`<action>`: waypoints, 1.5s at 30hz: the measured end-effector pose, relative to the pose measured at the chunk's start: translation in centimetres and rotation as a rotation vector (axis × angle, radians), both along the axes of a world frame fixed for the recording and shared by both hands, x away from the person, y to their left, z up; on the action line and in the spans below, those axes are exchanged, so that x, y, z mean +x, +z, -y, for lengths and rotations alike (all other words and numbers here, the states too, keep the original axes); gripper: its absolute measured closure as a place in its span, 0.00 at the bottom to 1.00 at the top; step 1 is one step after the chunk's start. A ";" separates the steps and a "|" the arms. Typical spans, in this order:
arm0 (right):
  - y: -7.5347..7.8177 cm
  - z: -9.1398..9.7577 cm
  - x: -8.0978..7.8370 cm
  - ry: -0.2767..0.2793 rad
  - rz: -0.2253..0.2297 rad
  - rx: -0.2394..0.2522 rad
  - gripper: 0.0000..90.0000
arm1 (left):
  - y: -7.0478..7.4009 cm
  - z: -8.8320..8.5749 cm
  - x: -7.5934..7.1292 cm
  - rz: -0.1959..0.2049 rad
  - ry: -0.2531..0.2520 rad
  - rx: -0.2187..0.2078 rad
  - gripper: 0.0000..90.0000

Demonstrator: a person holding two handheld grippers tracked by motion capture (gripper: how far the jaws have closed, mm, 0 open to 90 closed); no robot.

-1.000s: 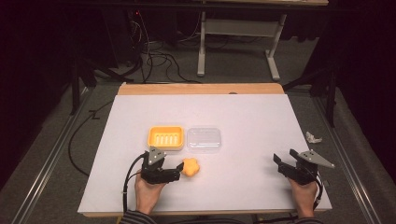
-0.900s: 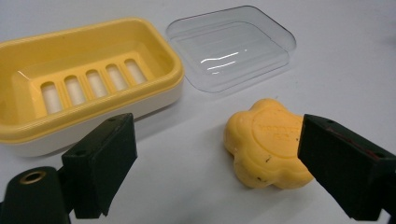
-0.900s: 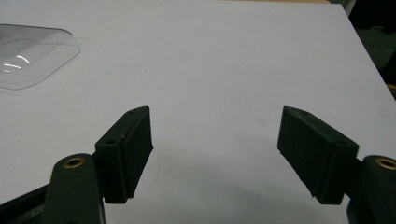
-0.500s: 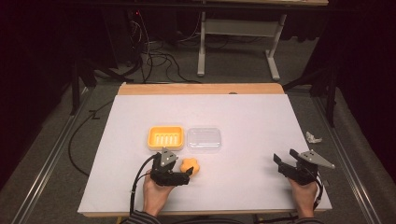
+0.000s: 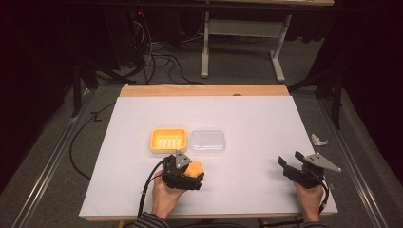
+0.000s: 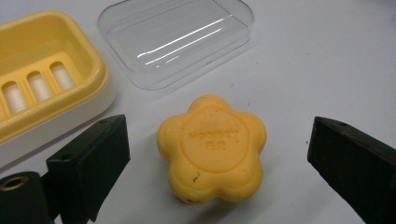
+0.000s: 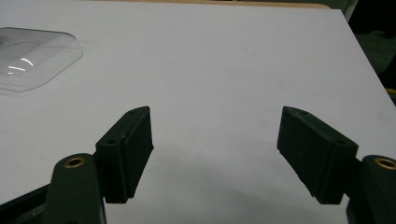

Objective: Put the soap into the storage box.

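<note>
In the high view we can't see much of the soap (image 5: 195,169): the left gripper (image 5: 190,176) covers its near side, so just an orange-yellow lump pokes out. The lettering pressed into its top is too soft to read in the left gripper view. The yellow soap dish (image 6: 42,84) is cut off at the frame's left edge there, and the clear lid (image 6: 175,39) at the top.

The soap (image 6: 212,147) is a flower-shaped bar w/ five rounded lobes, a raised round centre and a few dark specks low on its side. It lies flat on the white table (image 5: 247,123), just in front of the dish and lid, between the left gripper's jaws w/ a gap each side. Those jaws have just been opening and stand wide, not touching the bar.

The right gripper (image 5: 291,165) sits well apart near the table's right edge, jaws wide, nothing between them.
</note>
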State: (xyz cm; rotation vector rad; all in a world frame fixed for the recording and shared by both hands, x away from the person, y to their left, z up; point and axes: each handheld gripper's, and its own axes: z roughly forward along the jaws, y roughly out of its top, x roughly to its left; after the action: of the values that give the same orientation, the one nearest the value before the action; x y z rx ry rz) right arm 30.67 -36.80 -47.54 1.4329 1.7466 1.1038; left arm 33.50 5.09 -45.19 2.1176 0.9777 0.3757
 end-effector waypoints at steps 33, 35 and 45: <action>0.0 -0.1 0.0 -0.002 0.001 -0.012 0.30 | -2.4 2.1 1.2 -0.022 0.030 0.103 0.23; 0.0 -0.1 0.0 -0.003 0.002 -0.010 0.30 | -2.5 2.1 1.2 -0.025 0.034 0.109 0.25; 0.0 -0.1 0.1 0.001 -0.003 -0.018 0.30 | -2.5 1.9 1.2 -0.008 0.012 0.107 0.28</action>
State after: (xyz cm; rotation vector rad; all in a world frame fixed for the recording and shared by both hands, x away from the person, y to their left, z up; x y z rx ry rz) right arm 30.72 -36.66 -47.56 1.4244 1.7550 1.0841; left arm 34.71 3.20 -47.66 2.2115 0.9949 0.4339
